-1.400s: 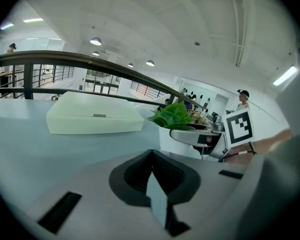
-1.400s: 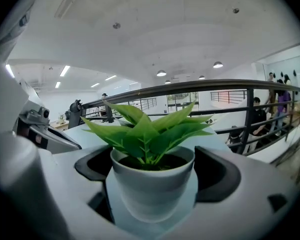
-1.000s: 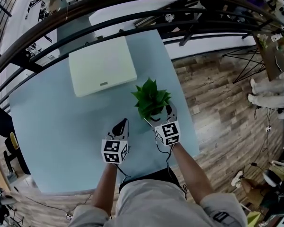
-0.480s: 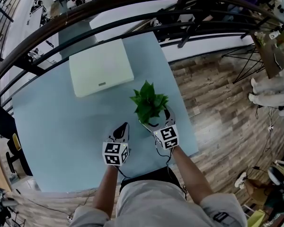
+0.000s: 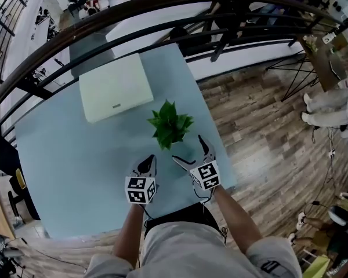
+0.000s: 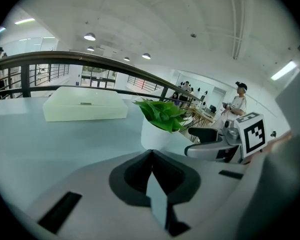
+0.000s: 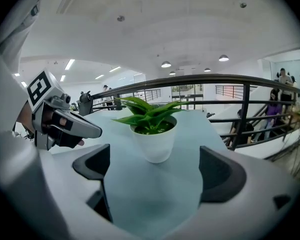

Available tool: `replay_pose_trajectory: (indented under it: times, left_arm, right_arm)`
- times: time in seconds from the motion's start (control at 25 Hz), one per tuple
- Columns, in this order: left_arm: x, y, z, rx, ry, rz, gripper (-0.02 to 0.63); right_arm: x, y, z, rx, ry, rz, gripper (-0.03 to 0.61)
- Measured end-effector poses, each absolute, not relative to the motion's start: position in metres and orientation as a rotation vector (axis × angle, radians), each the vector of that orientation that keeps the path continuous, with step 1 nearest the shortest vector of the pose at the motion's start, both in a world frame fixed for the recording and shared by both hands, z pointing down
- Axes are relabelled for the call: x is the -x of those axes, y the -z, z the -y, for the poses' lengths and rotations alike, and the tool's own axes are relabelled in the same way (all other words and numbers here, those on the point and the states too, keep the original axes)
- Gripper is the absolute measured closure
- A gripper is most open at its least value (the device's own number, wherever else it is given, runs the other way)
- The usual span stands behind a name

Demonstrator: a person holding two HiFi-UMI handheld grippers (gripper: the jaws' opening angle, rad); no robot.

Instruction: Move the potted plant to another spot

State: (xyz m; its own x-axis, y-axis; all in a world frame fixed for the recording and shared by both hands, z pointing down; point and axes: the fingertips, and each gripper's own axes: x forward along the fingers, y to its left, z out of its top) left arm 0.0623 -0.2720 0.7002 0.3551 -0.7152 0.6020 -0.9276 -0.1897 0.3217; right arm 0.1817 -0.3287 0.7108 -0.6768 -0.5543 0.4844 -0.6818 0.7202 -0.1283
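White pot (image 7: pixel 154 143) holds leafy plant (image 7: pixel 147 113), on table (image 5: pixel 69 155). My right gripper (image 5: pixel 188 149) just spread wide, nothing between, pot ahead of it; left gripper (image 5: pixel 150 160) closed, empty.

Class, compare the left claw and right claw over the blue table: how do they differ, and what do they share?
The left claw has its jaws together; the right claw has them wide apart, having just been opening. The right claw sits by the table's edge, right of the potted plant; the left claw sits further in, left of it. Both are empty, face the plant and carry a marker cube.
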Motion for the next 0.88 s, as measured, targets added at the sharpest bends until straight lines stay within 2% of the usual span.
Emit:
replay_pose_trajectory:
  times: [0.28, 0.36, 0.64, 0.8, 0.88]
  left_arm:
    - [-0.087, -0.702, 0.267, -1.981, -0.453, 1.418, 0.601]
    - [-0.095, -0.701, 0.265, -1.986, -0.458, 1.417, 0.601]
    - [-0.117, -0.695, 0.250, -1.988, -0.465, 1.436, 0.601]
    - [-0.124, -0.692, 0.232, -1.972, -0.469, 1.459, 0.601]
    - [-0.126, -0.688, 0.225, -1.965, -0.472, 1.478, 0.601]
  right_arm:
    - [-0.199, -0.722, 0.302, -0.889, -0.412, 2.495, 0.035]
    - [-0.203, -0.720, 0.296, -0.884, -0.407, 2.495, 0.055]
    - [-0.226, -0.708, 0.283, -0.922, -0.376, 2.502, 0.310]
    - [-0.233, -0.692, 0.276, -0.945, -0.279, 2.536, 0.434]
    - [-0.235, -0.677, 0.276, -0.974, -0.174, 2.559, 0.542]
